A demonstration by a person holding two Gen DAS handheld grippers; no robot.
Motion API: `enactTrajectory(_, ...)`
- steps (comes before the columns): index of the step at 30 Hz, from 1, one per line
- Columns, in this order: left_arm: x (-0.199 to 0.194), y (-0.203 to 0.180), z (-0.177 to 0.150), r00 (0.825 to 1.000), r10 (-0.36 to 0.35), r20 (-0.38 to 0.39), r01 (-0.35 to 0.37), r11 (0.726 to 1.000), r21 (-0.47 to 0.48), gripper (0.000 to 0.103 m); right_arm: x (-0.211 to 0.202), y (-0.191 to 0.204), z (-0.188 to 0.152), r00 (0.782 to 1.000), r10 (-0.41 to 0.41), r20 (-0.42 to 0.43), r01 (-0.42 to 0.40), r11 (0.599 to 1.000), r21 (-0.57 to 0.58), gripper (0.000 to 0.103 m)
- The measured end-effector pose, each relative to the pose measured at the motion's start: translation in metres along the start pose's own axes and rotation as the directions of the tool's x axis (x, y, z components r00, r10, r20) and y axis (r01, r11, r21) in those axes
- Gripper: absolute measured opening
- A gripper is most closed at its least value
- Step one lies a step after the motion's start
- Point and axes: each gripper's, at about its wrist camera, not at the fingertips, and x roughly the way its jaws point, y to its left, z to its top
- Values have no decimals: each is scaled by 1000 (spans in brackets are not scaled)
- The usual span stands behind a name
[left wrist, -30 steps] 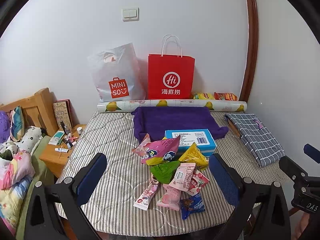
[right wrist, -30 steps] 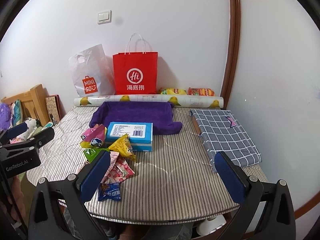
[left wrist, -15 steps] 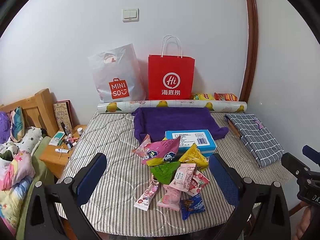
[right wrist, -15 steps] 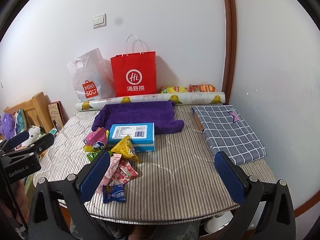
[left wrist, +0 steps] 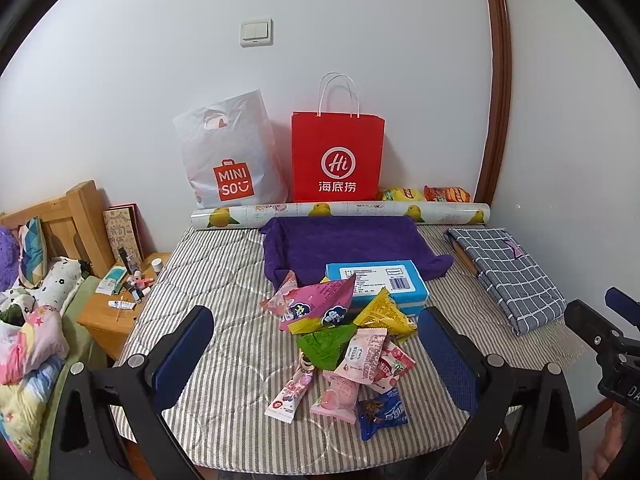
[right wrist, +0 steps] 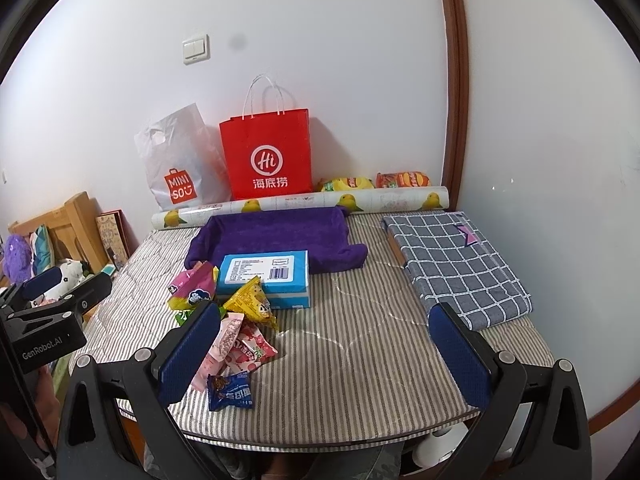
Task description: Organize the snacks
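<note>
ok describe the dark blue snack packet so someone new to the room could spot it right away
Find the striped table and the snack pile in front of the blue box. The blue packet lies at the pile's near end, closest to the table edge. It is the only dark blue wrapper; its neighbours are pink, green and yellow.

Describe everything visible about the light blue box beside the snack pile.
The light blue box is a flat rectangular carton, apparently cardboard, lying closed on the striped mattress. Its top carries a white label with small print and a barcode; the side walls are a deeper blue. Its far edge rests on the purple towel. A yellow triangular snack packet leans against its near corner, and a pink packet seems to touch its left end. Neither gripper touches it.
</note>
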Motion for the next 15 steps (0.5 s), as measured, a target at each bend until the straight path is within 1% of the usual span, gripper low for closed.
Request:
enactTrajectory(5,0,0,0,1000,-7,-7,7,1000,0,103,-3,1,1,1000,10,11,-10,1000,0,102)
enactTrajectory(12,4,0,0,1000,2,-8,-2,1000,10,103,-4,7,1,999,29,39,-28,999,-24,102)
enactTrajectory(15,10,2,-2,1000,6,-19,-5,1000,17,103,1,10,-2,997,70,22,-69,997,-20,102)
